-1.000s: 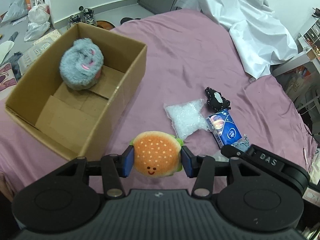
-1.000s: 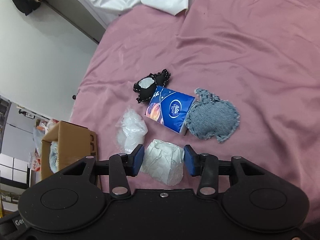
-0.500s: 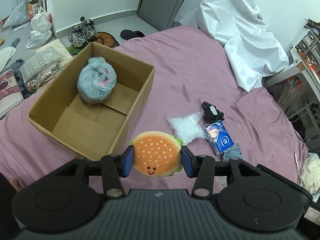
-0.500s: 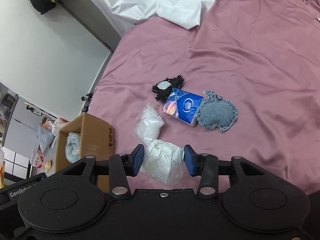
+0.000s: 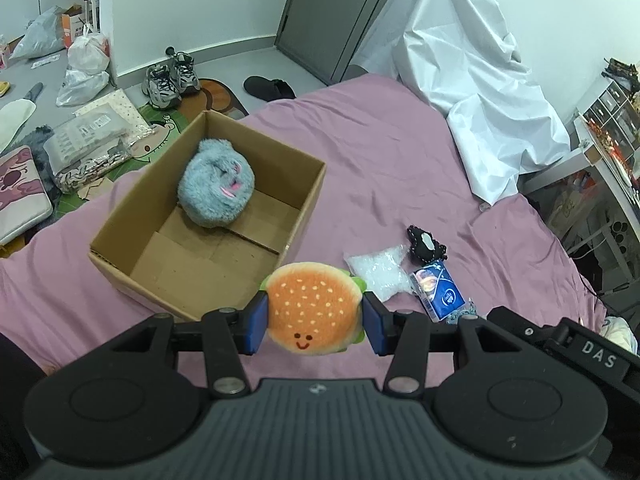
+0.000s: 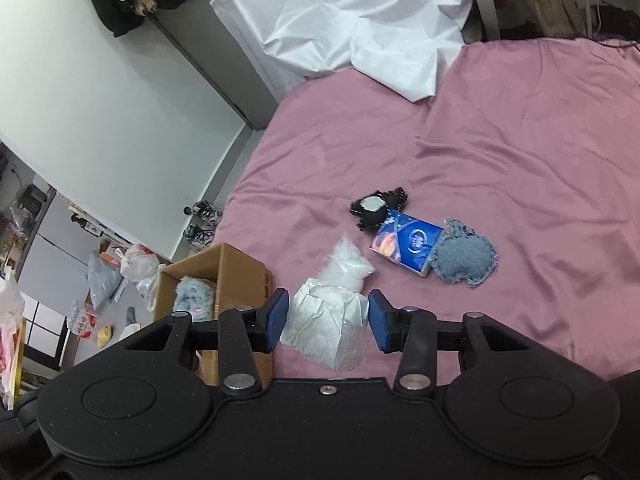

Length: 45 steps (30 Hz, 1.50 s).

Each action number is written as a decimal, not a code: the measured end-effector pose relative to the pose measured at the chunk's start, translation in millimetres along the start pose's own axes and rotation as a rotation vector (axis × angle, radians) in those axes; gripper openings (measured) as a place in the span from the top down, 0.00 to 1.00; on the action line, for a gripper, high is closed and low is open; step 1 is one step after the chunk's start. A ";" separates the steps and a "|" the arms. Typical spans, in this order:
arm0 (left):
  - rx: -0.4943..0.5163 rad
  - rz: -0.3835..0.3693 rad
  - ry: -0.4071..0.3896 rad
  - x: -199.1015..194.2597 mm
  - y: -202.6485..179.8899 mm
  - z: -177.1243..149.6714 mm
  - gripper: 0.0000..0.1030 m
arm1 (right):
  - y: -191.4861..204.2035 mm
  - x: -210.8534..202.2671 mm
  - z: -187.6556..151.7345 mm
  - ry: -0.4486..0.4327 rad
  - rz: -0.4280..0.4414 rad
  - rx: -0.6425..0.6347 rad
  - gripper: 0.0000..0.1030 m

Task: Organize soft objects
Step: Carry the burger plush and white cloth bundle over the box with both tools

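My left gripper (image 5: 314,322) is shut on a hamburger plush toy (image 5: 314,308) and holds it above the bed, near the front right corner of an open cardboard box (image 5: 308,200). A grey furry plush (image 5: 216,188) lies inside the box. My right gripper (image 6: 328,326) is shut on a white crumpled soft bundle (image 6: 326,326), raised above the bed. On the pink bed sheet (image 6: 520,140) lie a clear bag of white beads (image 6: 346,266), a blue tissue pack (image 6: 406,242), a denim pouch (image 6: 466,258) and a black lacy item (image 6: 376,208).
A white sheet (image 5: 472,80) is heaped at the far end of the bed. Shoes (image 5: 170,78), bags (image 5: 84,68) and packages lie on the floor to the left of the bed. The box also shows in the right wrist view (image 6: 240,276), at the bed's left edge.
Both grippers have risen well above the bed with their objects held. The box and the loose items look smaller and farther away now.
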<state>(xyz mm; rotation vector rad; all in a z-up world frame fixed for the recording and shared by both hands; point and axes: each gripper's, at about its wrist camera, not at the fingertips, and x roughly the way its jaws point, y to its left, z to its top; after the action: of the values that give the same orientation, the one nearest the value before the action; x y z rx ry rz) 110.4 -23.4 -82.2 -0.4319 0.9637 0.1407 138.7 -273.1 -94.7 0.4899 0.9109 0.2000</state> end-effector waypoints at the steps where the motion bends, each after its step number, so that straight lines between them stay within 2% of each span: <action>1: -0.003 0.000 -0.005 -1.7 2.3 1.0 0.53 | 2.7 -1.2 -0.1 -0.003 0.002 -0.004 0.58; 12: -0.034 0.000 -0.039 -15.9 31.3 11.5 0.53 | 38.5 -11.0 -5.8 -0.028 0.041 -0.068 0.58; 25: -0.062 0.005 -0.064 -19.7 70.5 31.4 0.53 | 74.6 1.5 -15.4 -0.022 0.059 -0.113 0.58; 37: -0.095 0.018 -0.054 -1.5 103.2 48.8 0.53 | 108.8 24.4 -20.5 -0.004 0.072 -0.150 0.58; 45: -0.114 0.036 -0.013 20.9 121.1 59.3 0.53 | 130.4 46.1 -23.4 0.006 0.099 -0.184 0.58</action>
<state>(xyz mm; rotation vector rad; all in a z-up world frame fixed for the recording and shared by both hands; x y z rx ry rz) 130.7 109.5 -105.6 -0.5177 0.9537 0.2317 152.9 -134.8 -75.8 0.3638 0.8657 0.3719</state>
